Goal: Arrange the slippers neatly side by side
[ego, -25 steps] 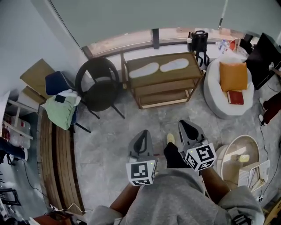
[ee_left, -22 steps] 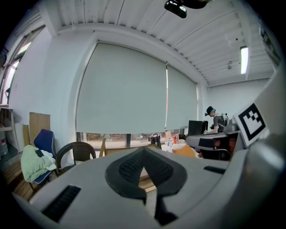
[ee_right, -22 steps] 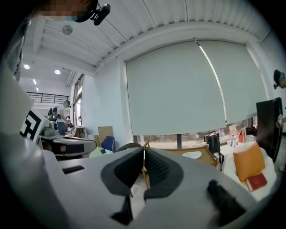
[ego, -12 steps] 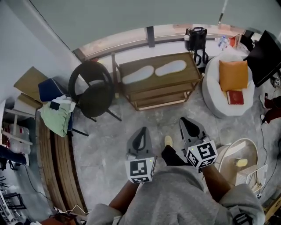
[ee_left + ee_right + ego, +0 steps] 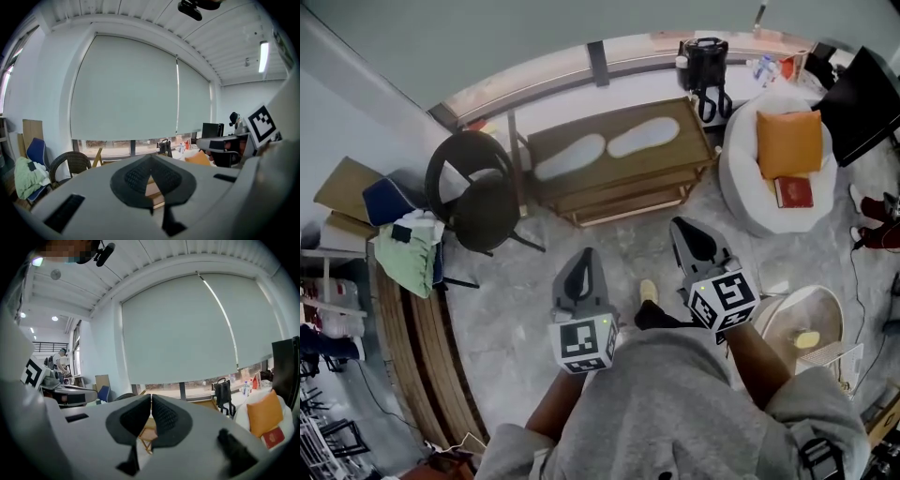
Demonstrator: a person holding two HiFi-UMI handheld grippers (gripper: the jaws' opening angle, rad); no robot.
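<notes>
Two pale slippers, the left slipper (image 5: pixel 569 157) and the right slipper (image 5: pixel 643 137), lie end to end on the top shelf of a wooden rack (image 5: pixel 598 184) across the floor, in the head view. My left gripper (image 5: pixel 582 270) is shut and empty, held low in front of the person's body. My right gripper (image 5: pixel 687 238) is also shut with nothing in it, a little to the right. Both point toward the rack and stand well short of it. In the gripper views the rack (image 5: pixel 143 431) shows only in part behind the closed jaws, and the slippers are hidden.
A dark round chair (image 5: pixel 476 192) stands left of the rack, with a green cloth (image 5: pixel 404 256) on a blue chair further left. A white beanbag (image 5: pixel 741 173) with an orange cushion (image 5: pixel 790 142) sits at the right. A black bag (image 5: pixel 704 62) stands by the window. A round white bin (image 5: pixel 806 323) is near the right.
The head view has shifted so the rack and chair sit further left and higher in the picture. Both grippers stay shut and keep their places in front of the body.
</notes>
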